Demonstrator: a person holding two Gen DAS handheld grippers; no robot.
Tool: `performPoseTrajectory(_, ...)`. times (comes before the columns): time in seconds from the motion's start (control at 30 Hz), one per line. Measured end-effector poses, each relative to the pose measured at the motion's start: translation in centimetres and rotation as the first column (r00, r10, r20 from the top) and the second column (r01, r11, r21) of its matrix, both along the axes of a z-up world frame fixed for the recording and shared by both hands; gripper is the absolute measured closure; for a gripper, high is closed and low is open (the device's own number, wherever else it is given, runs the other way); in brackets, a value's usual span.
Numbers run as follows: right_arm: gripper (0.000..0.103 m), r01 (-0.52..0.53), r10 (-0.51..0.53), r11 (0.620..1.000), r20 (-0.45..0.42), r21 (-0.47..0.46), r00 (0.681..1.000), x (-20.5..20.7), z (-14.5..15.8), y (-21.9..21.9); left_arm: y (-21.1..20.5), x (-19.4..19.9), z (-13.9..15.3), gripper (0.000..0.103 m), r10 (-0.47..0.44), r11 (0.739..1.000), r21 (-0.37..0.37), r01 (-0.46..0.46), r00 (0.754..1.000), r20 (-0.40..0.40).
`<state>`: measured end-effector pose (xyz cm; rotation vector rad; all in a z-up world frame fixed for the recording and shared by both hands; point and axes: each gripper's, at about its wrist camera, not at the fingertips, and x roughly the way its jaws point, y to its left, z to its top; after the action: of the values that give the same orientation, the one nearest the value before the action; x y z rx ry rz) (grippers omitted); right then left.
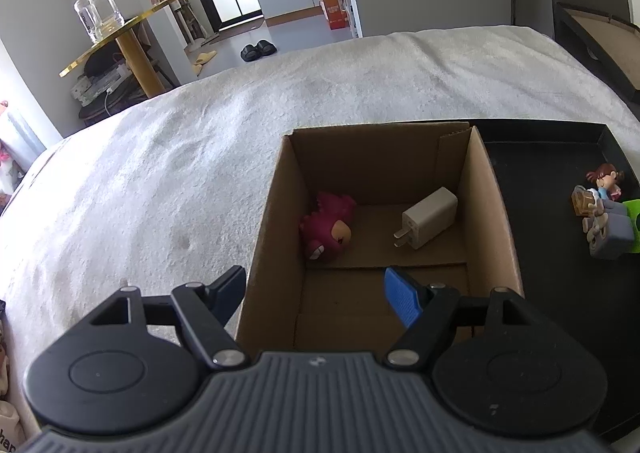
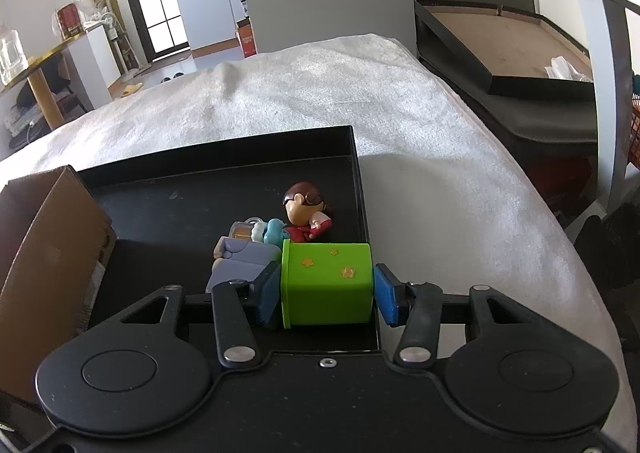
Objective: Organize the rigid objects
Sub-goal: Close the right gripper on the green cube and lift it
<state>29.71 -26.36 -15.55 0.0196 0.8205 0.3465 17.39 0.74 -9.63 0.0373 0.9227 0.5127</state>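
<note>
An open cardboard box (image 1: 492, 189) holds a dark red spiky toy (image 1: 328, 227) and a white charger plug (image 1: 428, 217). My left gripper (image 1: 316, 299) is open and empty, straddling the box's near left wall. To the right, a black tray (image 2: 200, 181) holds a brown-haired figurine (image 2: 306, 211), a grey block toy (image 2: 240, 261) and a green box with yellow stars (image 2: 326, 283). My right gripper (image 2: 326, 293) has its blue pads against both sides of the green box. The figurine (image 1: 606, 181) and grey toy (image 1: 610, 239) also show in the left wrist view.
Everything rests on a white fluffy cloth (image 1: 160, 157) over a table. A gold side table with a glass jar (image 1: 96, 13) stands at far left. A dark bench with a low tray (image 2: 500, 53) is at the right. The cardboard box's wall (image 2: 48, 253) stands left of the tray.
</note>
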Motion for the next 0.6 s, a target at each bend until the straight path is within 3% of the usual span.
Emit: performPoseTrajectory(0.6,0.055,-0.043,0.039,0.998,0.082,0.04,0.996,-0.6,3.8,1.5,1.2,-0.9,0.8,0.028,0.021,1.0,-0.009,-0.021,0.999,0.031)
